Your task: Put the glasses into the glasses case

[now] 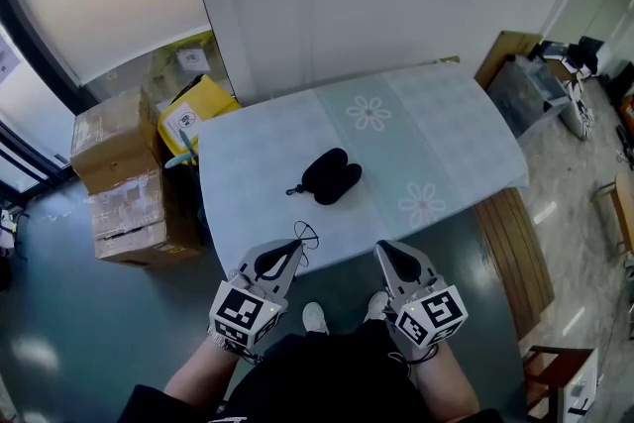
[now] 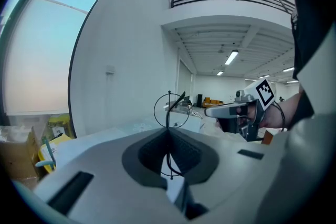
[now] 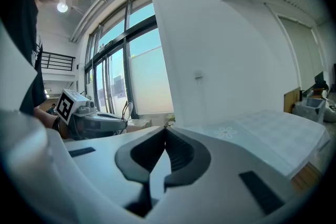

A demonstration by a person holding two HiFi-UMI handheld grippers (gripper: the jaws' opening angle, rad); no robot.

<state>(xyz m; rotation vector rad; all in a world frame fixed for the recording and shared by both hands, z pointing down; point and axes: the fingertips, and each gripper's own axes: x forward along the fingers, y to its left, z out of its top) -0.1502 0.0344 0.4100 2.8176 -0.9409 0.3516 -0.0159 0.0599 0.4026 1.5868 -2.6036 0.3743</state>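
A black glasses case lies closed near the middle of the table, which wears a pale flowered cloth. My left gripper hangs at the table's near edge, shut on thin black wire glasses. In the left gripper view a round wire rim stands up from between the shut jaws of my left gripper. My right gripper sits beside it, shut with nothing in it; in its own view the right gripper has its jaws pressed together. Both grippers are short of the case.
Cardboard boxes and a yellow bag stand left of the table. A wooden board lies along the table's right side, with a clear plastic box beyond it. The person's shoes are under the near edge.
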